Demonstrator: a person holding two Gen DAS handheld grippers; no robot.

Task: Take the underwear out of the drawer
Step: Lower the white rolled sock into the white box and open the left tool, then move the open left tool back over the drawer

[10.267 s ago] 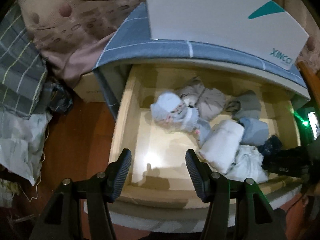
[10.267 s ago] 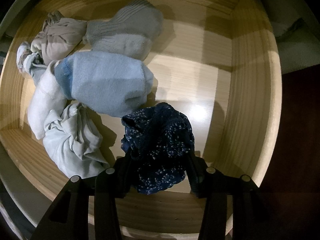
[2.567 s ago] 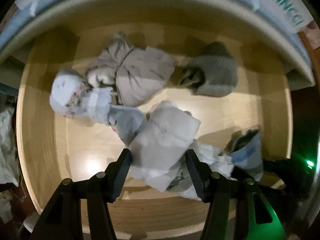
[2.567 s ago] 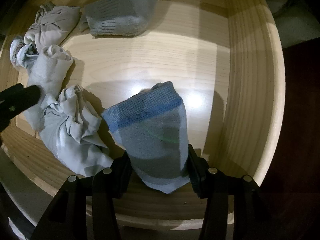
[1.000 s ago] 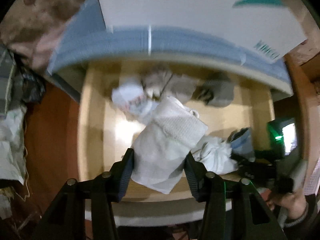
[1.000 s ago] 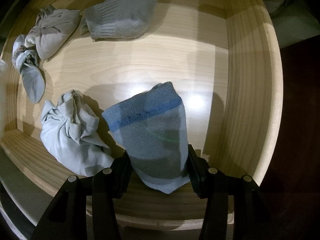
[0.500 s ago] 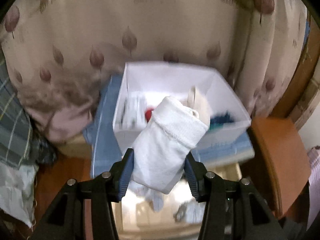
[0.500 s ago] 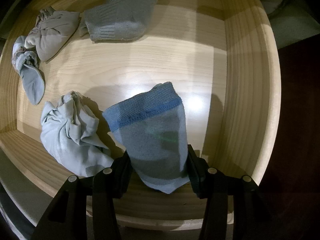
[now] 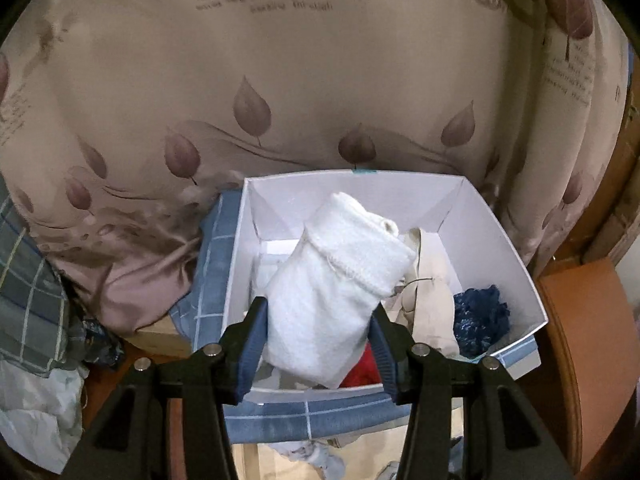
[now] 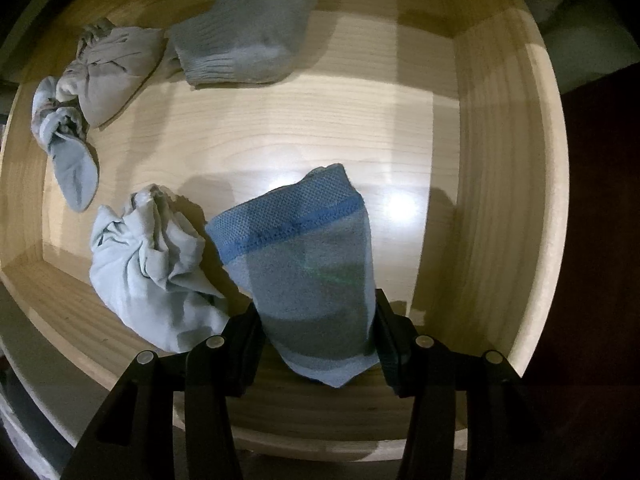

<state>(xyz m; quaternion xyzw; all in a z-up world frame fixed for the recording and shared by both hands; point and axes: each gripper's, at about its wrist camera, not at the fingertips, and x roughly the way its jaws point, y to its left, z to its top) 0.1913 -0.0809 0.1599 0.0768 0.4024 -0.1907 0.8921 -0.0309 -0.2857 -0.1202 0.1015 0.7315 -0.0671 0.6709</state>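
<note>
Left gripper (image 9: 318, 336): its fingers (image 9: 250, 334) clamp a folded white ribbed garment (image 9: 332, 284) by its lower half, held above the white box (image 9: 496, 232). Right gripper (image 10: 318, 332): its fingers (image 10: 244, 340) pinch a folded blue-grey garment (image 10: 308, 264) with a mesh band and blue stripe, upright over the wooden drawer (image 10: 500, 168).

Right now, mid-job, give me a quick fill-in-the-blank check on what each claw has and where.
1. The left claw grips a folded ____ knit bundle.
2. That bundle hangs over the white cardboard ____.
3. The right claw grips a ____ sock with a darker band.
4. It is over the pale wooden ____.

Missing: white; box; blue; drawer
</note>
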